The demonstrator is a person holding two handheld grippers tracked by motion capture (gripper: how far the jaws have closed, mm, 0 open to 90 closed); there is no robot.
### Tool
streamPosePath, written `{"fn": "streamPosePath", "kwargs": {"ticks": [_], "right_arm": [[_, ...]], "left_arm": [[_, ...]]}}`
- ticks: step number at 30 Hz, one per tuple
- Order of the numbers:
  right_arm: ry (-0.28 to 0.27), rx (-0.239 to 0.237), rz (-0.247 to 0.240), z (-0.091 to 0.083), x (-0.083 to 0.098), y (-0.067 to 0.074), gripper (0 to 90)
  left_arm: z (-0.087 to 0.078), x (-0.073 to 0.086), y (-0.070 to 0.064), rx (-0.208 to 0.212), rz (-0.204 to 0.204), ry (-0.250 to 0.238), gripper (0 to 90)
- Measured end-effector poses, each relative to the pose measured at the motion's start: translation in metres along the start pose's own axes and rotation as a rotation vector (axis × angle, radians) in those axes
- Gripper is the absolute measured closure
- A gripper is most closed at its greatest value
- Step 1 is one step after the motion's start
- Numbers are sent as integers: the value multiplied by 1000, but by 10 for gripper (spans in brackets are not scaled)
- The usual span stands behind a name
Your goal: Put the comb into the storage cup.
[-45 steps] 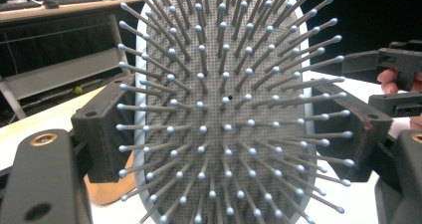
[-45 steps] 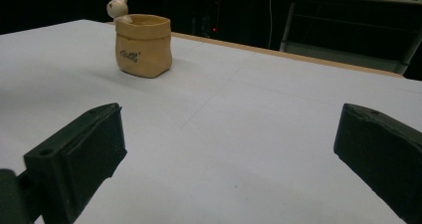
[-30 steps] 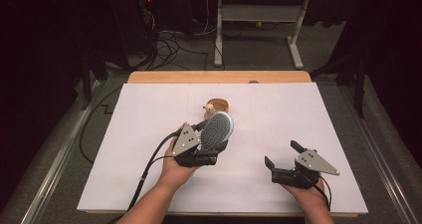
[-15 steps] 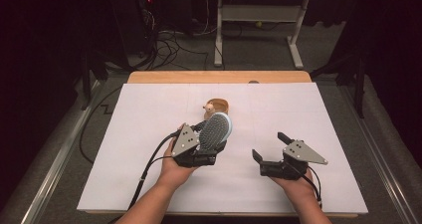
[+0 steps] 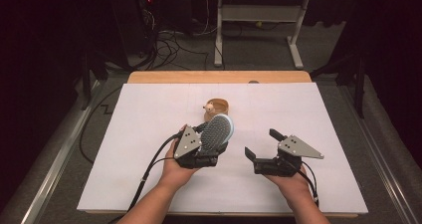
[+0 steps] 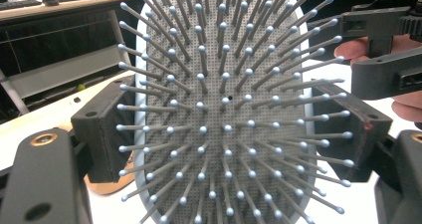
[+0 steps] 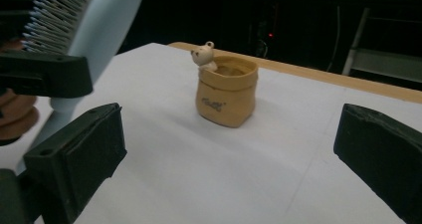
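Observation:
A pale blue paddle hairbrush (image 5: 217, 131) with grey ball-tipped bristles (image 6: 224, 109) stands tilted above the white table, its bristles towards me. My left gripper (image 5: 215, 147) is shut on the brush, one jaw on each side edge of its head. A tan bag-shaped cup (image 5: 217, 107) with a small bear figure on its rim stands just behind the brush. My right gripper (image 5: 262, 143) is held to the right of the brush, open, with nothing between its jaws. In the right gripper view the cup (image 7: 227, 92) sits ahead and the brush (image 7: 74, 15) is at the upper left.
A white sheet (image 5: 149, 134) covers the table, with a wooden strip (image 5: 219, 77) along the far edge. Beyond it, cables (image 5: 169, 50) lie on the dark floor near a white desk frame (image 5: 259, 25). Metal rails run along both sides.
My right gripper has moved left towards the brush and risen a little. The left gripper and the brush have stayed where they were.

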State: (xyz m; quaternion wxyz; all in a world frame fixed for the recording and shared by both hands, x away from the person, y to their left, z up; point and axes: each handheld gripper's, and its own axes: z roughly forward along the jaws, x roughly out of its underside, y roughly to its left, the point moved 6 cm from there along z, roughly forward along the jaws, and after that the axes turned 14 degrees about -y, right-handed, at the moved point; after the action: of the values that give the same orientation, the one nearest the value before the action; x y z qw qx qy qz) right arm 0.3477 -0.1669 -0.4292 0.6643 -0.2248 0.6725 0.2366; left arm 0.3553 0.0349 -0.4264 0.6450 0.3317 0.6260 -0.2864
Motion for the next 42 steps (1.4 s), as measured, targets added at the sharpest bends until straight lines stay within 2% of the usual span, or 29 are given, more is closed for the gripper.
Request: {"fn": "streamPosePath", "kwargs": {"ticks": [16, 19, 22, 28, 42], "right_arm": [[-19, -31, 12, 3, -13, 15, 14], [-16, -33, 0, 4, -14, 16, 15], [-22, -38, 10, 4, -16, 18, 15], [-26, -52, 14, 6, -22, 22, 17], [-58, -82, 35, 12, -38, 30, 23]], "left_arm": [[-1, -2, -1, -2, 5, -10, 200], [-1, -1, 0, -3, 5, -3, 200], [0, 1, 1, -8, 1, 9, 200], [-1, -1, 0, -7, 10, -4, 200], [1, 2, -4, -1, 23, 11, 200]]}}
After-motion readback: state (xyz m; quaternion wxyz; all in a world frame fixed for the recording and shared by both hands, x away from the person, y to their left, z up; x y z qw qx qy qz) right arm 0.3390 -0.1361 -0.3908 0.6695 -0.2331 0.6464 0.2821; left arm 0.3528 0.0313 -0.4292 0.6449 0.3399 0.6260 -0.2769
